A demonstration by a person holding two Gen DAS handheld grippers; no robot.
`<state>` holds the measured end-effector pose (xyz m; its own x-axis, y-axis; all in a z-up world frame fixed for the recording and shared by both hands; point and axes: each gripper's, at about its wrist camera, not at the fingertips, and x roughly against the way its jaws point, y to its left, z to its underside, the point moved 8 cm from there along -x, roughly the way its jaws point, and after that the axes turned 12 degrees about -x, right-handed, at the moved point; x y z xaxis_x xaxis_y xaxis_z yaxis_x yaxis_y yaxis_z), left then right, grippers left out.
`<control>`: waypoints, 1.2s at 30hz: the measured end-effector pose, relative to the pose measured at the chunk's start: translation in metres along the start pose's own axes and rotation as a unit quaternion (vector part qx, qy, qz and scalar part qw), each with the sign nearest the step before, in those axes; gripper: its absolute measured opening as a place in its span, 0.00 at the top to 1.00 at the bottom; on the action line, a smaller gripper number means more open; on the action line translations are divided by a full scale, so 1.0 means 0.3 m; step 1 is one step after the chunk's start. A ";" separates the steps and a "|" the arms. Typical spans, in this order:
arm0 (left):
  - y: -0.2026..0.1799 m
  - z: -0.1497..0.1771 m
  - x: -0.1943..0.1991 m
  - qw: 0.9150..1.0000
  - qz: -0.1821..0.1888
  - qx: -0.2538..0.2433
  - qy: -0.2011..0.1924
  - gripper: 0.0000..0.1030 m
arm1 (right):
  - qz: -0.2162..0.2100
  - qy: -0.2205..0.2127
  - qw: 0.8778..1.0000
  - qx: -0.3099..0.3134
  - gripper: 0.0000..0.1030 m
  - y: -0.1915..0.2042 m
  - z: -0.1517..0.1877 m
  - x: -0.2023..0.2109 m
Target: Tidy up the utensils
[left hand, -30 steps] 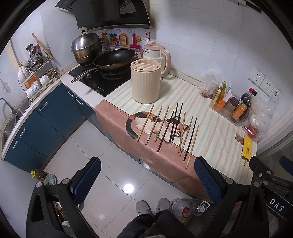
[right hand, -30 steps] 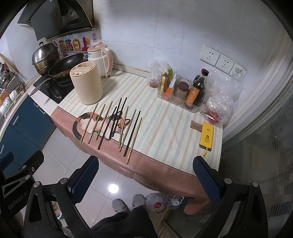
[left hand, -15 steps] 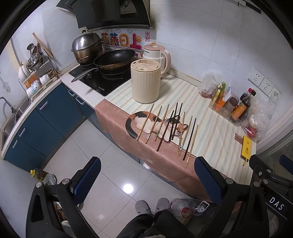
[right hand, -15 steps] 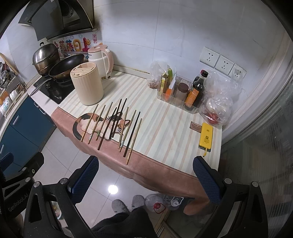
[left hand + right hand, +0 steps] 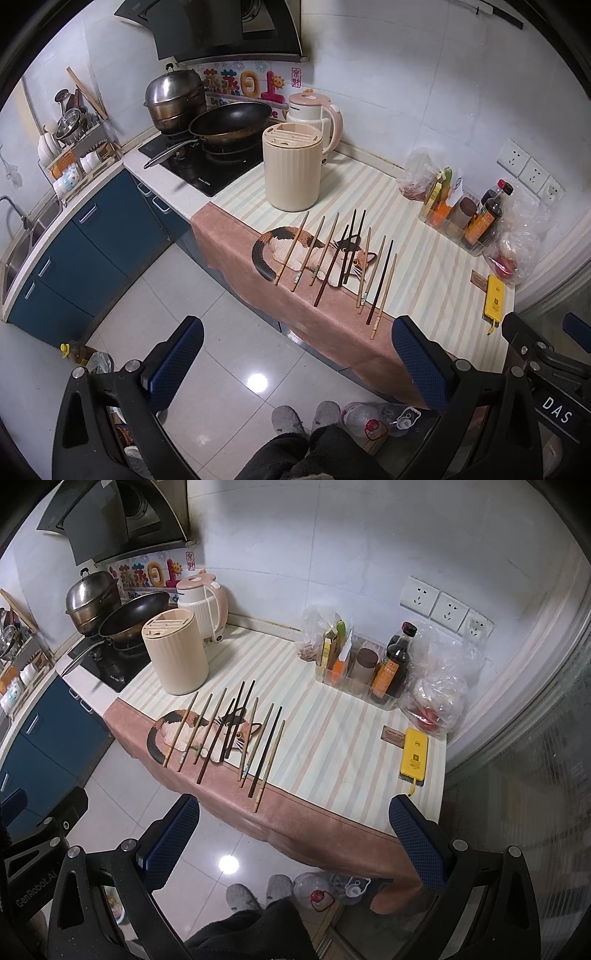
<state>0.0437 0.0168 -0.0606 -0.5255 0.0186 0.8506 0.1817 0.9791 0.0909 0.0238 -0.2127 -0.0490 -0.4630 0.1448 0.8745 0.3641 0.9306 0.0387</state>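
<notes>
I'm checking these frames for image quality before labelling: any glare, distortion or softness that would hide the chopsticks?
Left wrist view: strong fisheye bending with dark corners; a lamp glare spot on the floor tiles, well clear of the chopsticks, which look sharp. Right wrist view: same bending; a similar glare spot on the floor; chopsticks evenly lit and crisp; the frosted panel at right looks hazy.

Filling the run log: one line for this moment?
left gripper: open, empty | right gripper: open, empty | wooden chopsticks: untouched on countertop | beige cylindrical holder: upright
</notes>
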 end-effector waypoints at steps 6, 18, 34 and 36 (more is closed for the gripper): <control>-0.003 -0.002 0.003 1.000 0.000 0.001 -0.001 0.00 | 0.000 -0.001 1.000 0.000 0.00 0.002 -0.010 0.006; -0.002 0.000 0.011 1.000 0.001 0.001 -0.001 0.00 | -0.001 -0.003 1.000 -0.002 0.00 0.002 0.002 0.012; 0.100 -0.092 -0.214 0.997 -0.055 -0.019 -0.043 0.00 | -0.004 0.004 0.998 -0.057 0.00 0.016 -0.058 -0.192; 0.122 -0.105 -0.291 0.997 -0.060 -0.027 -0.038 0.00 | 0.008 0.012 0.998 -0.064 0.03 0.025 -0.053 -0.269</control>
<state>0.1224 0.0447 -0.1151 -0.6077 -0.0805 0.7901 0.1579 0.9627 0.2196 0.0766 -0.2227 -0.1116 -0.4373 0.1492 0.8869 0.4719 0.8775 0.0851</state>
